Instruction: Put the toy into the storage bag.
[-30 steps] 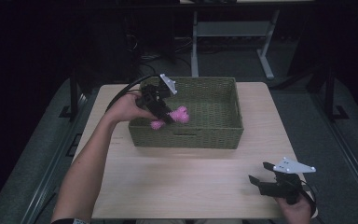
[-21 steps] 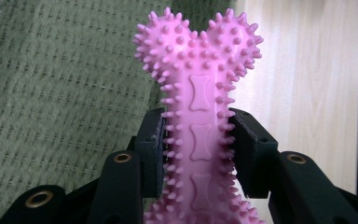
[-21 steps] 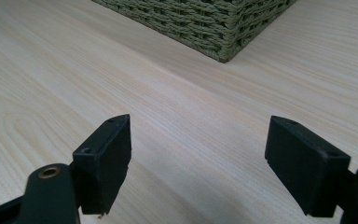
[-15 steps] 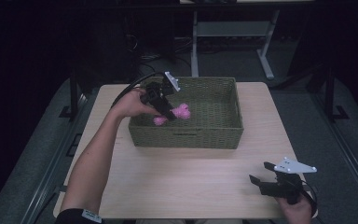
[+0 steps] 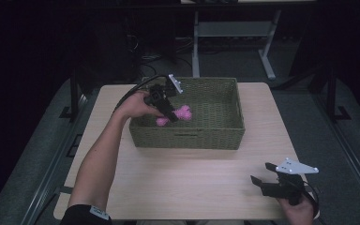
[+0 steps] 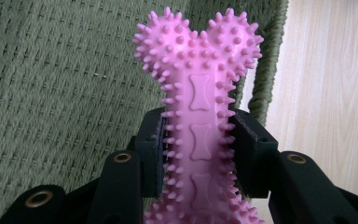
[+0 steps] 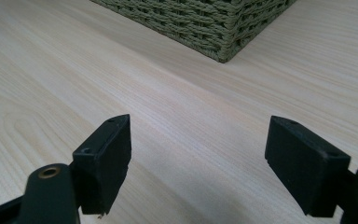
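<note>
A pink spiky bone-shaped toy is clamped at its shaft between the black jaws of my left gripper. In the high view that left gripper reaches down into the left part of the green woven basket, with the pink toy low inside, close to the basket floor. My right gripper rests at the table's front right corner, jaws wide apart. In the right gripper view the right gripper has nothing but bare wood between its pads.
The light wooden table has free room in front of the basket. A corner of the basket lies ahead of the right gripper. Dark floor and a grey desk frame lie beyond the table.
My left hand has carried the pink toy lower and a little further into the basket. The right gripper has stayed where it was.
</note>
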The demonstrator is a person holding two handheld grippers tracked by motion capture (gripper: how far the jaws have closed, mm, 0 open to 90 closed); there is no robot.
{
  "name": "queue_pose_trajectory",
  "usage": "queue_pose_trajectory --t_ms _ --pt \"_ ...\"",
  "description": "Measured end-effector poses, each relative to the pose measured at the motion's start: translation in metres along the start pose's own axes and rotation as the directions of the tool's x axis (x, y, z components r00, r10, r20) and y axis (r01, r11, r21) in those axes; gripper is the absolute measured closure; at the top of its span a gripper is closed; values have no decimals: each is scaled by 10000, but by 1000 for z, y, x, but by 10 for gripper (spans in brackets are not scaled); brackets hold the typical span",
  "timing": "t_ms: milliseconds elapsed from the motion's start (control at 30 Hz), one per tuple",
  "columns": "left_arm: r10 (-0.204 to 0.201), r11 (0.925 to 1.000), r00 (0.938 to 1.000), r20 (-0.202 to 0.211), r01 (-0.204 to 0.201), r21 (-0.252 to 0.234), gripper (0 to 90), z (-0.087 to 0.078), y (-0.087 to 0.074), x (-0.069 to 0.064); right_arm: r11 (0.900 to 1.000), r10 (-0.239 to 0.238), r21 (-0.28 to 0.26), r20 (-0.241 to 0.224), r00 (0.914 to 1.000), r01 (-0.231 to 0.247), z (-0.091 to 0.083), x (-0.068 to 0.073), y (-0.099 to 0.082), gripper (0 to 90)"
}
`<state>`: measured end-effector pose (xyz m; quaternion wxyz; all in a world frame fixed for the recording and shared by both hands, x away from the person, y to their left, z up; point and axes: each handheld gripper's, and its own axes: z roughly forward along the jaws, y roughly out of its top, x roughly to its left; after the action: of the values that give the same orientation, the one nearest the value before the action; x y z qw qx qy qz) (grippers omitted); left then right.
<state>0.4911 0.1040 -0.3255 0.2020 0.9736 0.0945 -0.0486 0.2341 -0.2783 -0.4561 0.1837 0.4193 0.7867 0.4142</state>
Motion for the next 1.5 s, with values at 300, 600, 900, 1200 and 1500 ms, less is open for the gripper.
queue_pose_trajectory --t_ms 300,600,900,1200,1500 --pt "-152 9999 9999 30 153 -48 584 8 0 7 10000 16 -35 3 10000 -16 -1 -2 -1 222" --pt "-163 9999 9998 109 163 -33 583 15 -1 13 10000 15 -51 11 10000 -15 0 -2 -1 222" --pt "-157 9998 9994 294 153 127 583 22 -1 17 10000 88 -28 70 9999 -88 0 -2 -1 222" --pt "-195 9997 9989 431 188 166 581 30 0 21 9999 104 -42 92 9999 -103 -1 -2 -1 222" --pt "-434 9988 9978 504 422 259 578 36 -1 26 10000 98 -22 103 9999 -97 -1 -2 -2 222"
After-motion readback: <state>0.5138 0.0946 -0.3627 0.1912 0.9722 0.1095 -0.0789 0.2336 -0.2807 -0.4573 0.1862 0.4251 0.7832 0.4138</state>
